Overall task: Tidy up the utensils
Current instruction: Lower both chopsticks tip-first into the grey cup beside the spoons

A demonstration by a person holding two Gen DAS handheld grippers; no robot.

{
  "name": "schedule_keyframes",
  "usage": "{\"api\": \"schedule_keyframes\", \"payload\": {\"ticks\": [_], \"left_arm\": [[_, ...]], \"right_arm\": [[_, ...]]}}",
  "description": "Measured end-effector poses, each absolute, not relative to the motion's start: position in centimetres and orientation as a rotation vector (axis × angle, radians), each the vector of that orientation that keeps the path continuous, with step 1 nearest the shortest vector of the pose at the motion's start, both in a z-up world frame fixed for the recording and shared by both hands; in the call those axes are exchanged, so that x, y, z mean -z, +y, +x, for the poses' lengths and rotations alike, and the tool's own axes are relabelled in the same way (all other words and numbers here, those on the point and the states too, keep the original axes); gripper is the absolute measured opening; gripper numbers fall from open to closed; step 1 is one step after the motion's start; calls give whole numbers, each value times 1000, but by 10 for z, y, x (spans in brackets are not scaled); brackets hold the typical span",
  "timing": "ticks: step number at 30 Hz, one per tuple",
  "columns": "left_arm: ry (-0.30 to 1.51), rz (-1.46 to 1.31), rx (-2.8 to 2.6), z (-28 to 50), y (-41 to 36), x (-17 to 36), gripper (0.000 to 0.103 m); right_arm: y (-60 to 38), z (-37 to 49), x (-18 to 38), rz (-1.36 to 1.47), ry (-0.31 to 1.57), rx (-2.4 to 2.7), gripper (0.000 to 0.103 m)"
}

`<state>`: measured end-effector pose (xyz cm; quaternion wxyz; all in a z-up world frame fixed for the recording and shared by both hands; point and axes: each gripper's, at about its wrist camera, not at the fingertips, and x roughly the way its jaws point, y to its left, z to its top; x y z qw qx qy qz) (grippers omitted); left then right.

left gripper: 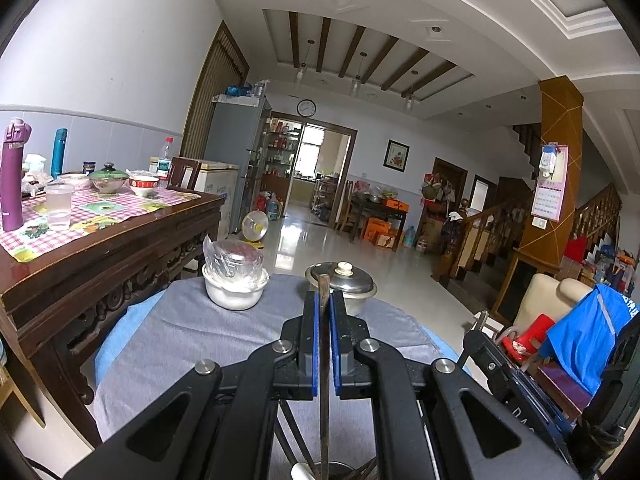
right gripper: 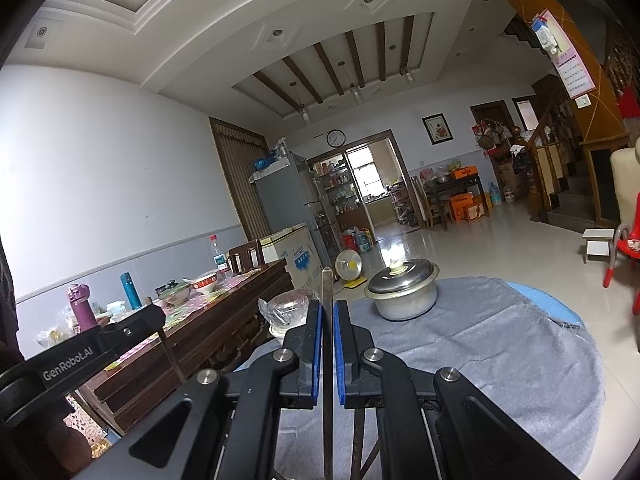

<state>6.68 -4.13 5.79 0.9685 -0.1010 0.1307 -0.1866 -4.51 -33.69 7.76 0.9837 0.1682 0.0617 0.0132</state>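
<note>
Left gripper [left gripper: 324, 300] and right gripper [right gripper: 327, 308] each clamp a seemingly upright chopstick [left gripper: 323, 292].

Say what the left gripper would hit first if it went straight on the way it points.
Probably the lidded metal pot. The left gripper, shut on a thin stick, points just left of the pot's middle. Depth is unclear, and the white bowl sits off to the left.
</note>
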Motion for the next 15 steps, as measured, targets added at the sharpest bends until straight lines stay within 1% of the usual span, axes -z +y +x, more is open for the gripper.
{"api": "schedule_keyframes", "payload": {"ticks": [15], "left_arm": [[313,-234,377,72,-38,-43,5]], "right_arm": [[-331,-38,-67,321,166,-58,7]]}}
